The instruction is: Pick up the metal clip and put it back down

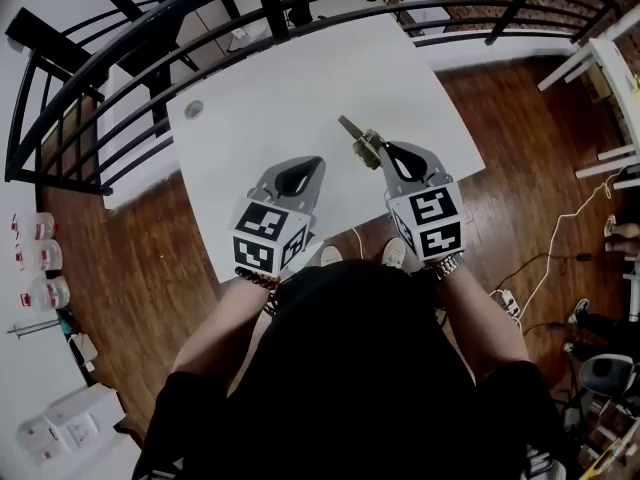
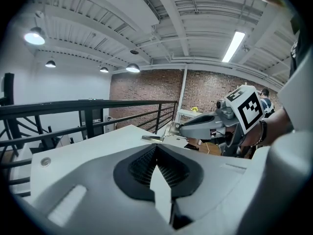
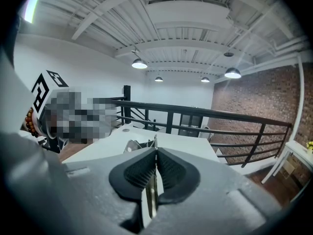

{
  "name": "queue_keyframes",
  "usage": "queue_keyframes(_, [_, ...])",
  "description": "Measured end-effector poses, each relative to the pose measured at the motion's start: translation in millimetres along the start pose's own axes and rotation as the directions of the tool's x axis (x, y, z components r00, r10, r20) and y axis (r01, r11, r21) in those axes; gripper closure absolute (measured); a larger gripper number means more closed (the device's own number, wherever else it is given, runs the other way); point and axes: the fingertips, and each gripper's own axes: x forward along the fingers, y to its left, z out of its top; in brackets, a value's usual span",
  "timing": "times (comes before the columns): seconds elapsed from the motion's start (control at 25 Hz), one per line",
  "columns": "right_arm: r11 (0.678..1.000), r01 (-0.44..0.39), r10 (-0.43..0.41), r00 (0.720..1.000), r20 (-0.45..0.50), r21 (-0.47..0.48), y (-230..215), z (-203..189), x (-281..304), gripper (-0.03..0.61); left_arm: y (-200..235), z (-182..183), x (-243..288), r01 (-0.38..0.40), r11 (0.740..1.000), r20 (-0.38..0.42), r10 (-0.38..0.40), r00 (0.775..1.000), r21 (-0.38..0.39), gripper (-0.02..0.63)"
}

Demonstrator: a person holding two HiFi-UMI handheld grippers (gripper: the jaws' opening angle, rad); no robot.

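— What's the left tool (image 1: 303,175) doing?
— Sitting low over the white rectangular desk (image 1: 300,88), jaws pressed together, nothing in them.
— And the right tool (image 1: 384,154)?
— Just beside it, pinching the flat silvery metal clip (image 1: 357,138) by one end. The rest of the clip sticks out ahead over the desk's right part, and I can't tell whether it touches the top.
— Beyond that?
— A black metal railing (image 1: 150,38) curves round the desk's far side
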Motion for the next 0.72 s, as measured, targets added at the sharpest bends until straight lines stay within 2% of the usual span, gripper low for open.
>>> queue_keyframes(0.36, [0.996, 0.072, -0.072, 0.997, -0.015, 0.048, -21, -15, -23, 0.580, -20, 1, 18, 0.069, 0.997, -0.011, -0.068, 0.998, 0.035, 0.597])
queue_keyframes(0.72, [0.995, 0.059, -0.061, 0.998, 0.019, 0.086, -53, -36, -56, 0.580, -67, 4, 44, 0.065, 0.996, -0.027, -0.064, 0.998, 0.059, 0.597])
